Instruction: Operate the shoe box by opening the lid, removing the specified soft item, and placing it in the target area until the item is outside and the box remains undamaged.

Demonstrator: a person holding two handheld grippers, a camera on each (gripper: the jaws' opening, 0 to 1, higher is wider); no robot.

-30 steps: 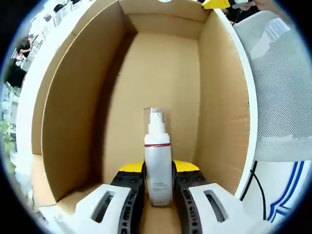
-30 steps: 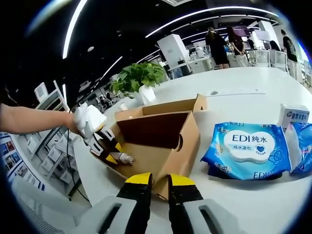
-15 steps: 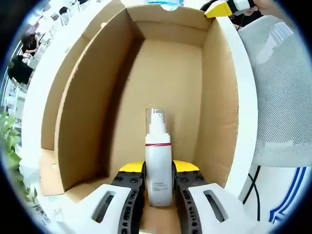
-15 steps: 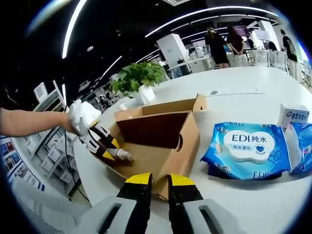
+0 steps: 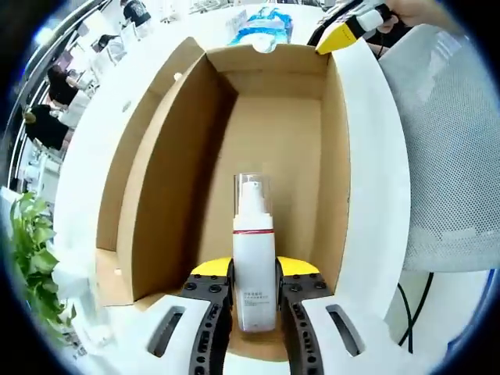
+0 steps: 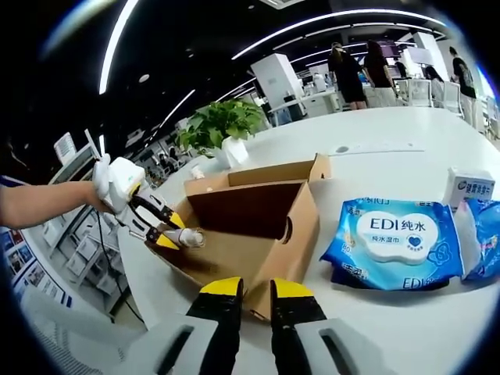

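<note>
- My white table [image 6: 406, 137] carries the open cardboard box [image 6: 258, 219]; a blue wipes pack [image 6: 394, 238] beside it; a small carton [image 6: 469, 187]; a potted plant [image 6: 223, 129] behind

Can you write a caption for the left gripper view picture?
The left gripper holds a white pump bottle over the open cardboard box.

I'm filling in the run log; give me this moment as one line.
left gripper: shut on spray bottle | bottle: above open shoe box | right gripper: jaws nearly shut, empty | wipes pack: on table
</note>
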